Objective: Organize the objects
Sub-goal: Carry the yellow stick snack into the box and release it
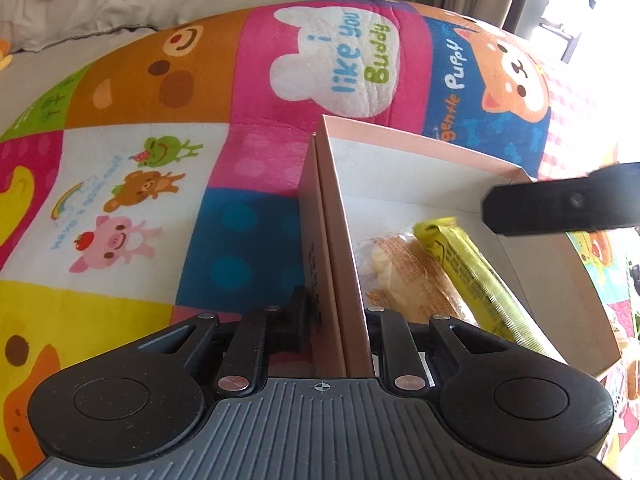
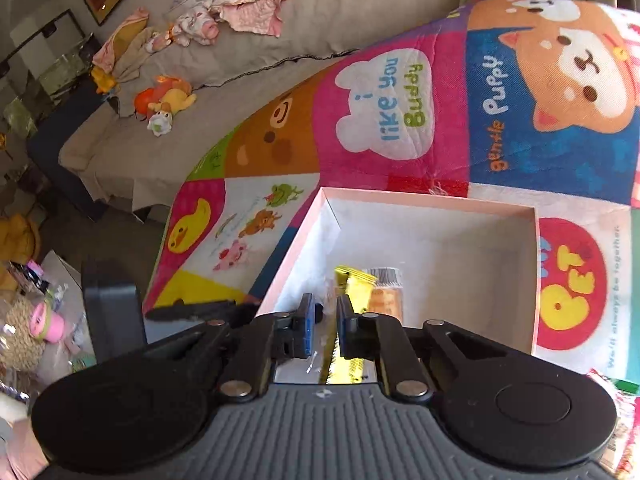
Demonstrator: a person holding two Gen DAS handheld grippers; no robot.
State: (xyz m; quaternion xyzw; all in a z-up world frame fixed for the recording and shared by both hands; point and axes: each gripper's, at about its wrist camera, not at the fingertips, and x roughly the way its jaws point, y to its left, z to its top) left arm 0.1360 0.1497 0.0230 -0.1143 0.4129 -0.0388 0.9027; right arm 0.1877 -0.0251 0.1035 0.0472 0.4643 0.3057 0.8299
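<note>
The pink box [image 1: 400,136] is lying on the patchwork play mat [image 1: 248,92], and everything below is placed from it. Its left wall is being clamped by the left gripper [image 1: 336,316]: one finger outside the wall, one inside, jaws pressed against the card. The right gripper [image 2: 324,326] is being held over the box's near end, its jaws parted by a narrow gap; whether anything is being pinched between them cannot be told.

Inside the box, toward the near end, a yellow wrapped bar [image 1: 476,280] is lying lengthwise, touching a clear-wrapped pastry [image 1: 408,276] on the side nearer the clamped wall. The far half of the box floor is showing bare white.

The box is thin, matte card, pink outside, white inside, square-cornered, with low upright walls. The bar's wrapper is glossy and crinkled; the pastry packet is transparent with printed orange patches. The mat is soft, quilted, printed with cartoon animals.

Beyond the box, a beige sofa [image 2: 248,64] is carrying pink baby clothes [image 2: 248,4] and a plush toy [image 2: 168,100].
</note>
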